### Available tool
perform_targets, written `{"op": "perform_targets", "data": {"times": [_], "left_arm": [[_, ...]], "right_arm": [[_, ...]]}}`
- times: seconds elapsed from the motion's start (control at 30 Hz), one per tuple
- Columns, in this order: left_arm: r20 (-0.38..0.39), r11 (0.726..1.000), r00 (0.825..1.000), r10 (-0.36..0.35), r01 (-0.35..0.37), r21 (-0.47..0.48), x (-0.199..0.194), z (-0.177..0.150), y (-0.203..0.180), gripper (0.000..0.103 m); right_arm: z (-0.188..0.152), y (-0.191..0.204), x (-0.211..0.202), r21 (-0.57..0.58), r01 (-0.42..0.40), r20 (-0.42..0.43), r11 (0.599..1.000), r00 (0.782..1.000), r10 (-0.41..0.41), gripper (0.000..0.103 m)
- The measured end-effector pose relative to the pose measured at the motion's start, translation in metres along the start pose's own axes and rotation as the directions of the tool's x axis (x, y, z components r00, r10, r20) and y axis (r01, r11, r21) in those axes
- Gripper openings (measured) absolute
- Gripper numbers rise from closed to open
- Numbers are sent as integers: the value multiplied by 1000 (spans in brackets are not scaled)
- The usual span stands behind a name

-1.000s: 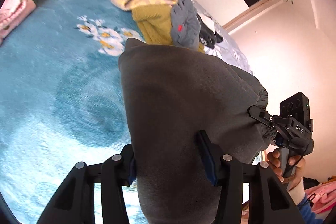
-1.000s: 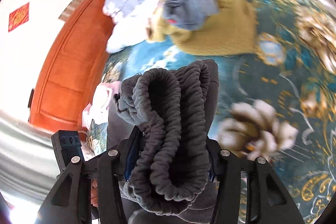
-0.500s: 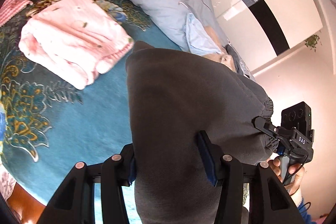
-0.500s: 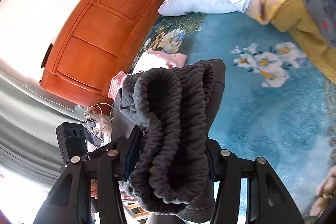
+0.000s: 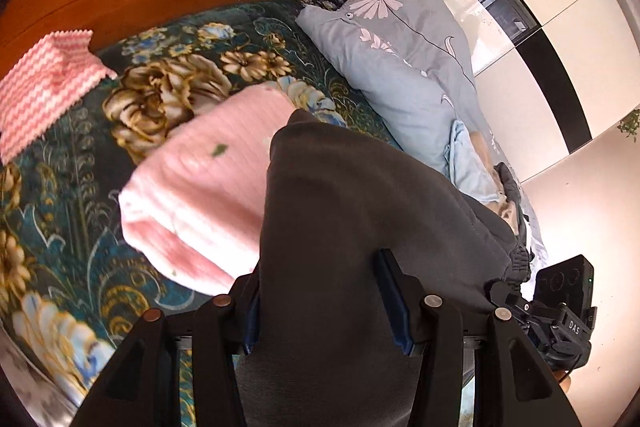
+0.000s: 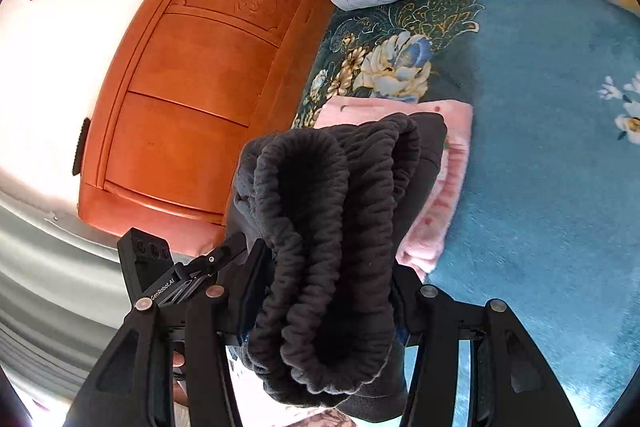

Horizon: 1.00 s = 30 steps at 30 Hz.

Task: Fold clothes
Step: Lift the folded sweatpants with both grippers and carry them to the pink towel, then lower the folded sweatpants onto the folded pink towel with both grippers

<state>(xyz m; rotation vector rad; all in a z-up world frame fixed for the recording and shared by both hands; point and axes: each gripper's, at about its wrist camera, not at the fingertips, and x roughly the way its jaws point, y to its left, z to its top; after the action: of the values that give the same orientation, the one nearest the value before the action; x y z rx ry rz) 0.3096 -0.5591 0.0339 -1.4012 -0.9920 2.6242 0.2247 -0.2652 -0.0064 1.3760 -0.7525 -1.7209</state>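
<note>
A folded dark grey garment (image 5: 360, 227) hangs between both grippers, held above the bed. My left gripper (image 5: 326, 303) is shut on its smooth folded end. My right gripper (image 6: 324, 299) is shut on its bunched elastic waistband (image 6: 320, 227). The right gripper also shows in the left wrist view (image 5: 560, 315), and the left gripper in the right wrist view (image 6: 160, 279). A folded pink garment (image 5: 208, 195) lies on the bed just below and beyond the grey one; it also shows in the right wrist view (image 6: 444, 187).
The bed has a teal floral blanket (image 5: 72, 187) and an orange wooden headboard (image 6: 200, 87). A pink-and-white zigzag cloth (image 5: 44, 83) lies near the headboard. Grey-blue flowered pillows (image 5: 400, 39) and loose clothes (image 5: 508, 203) lie further along.
Both grippers have carried the grey garment across the bed toward the headboard. The pink folded garment is now directly under it, and the pile of unfolded clothes has left the view.
</note>
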Motion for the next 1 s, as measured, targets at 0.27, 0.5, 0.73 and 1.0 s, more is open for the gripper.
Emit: {"op": "perform_targets", "data": {"times": [0.27,0.5,0.73,1.0], "left_arm": [[49,997,997,57,-60,50,21,72,21,54],[46,995,995,91,-93,41,52,92,35,53],[49,982,985,163,-167,87,82,84,46,53],[81,989,987,141,-137,-54,79,76,70,55]], "right_arm": [[20,-9,60,82,-82,79,993,994,75,53],[26,-20,87,112,-73,91,991,994,63,53],[24,-40,103,94,-47,105,994,994,37,53],[22,-42,110,67,-16,81,998,997,11,57]]}}
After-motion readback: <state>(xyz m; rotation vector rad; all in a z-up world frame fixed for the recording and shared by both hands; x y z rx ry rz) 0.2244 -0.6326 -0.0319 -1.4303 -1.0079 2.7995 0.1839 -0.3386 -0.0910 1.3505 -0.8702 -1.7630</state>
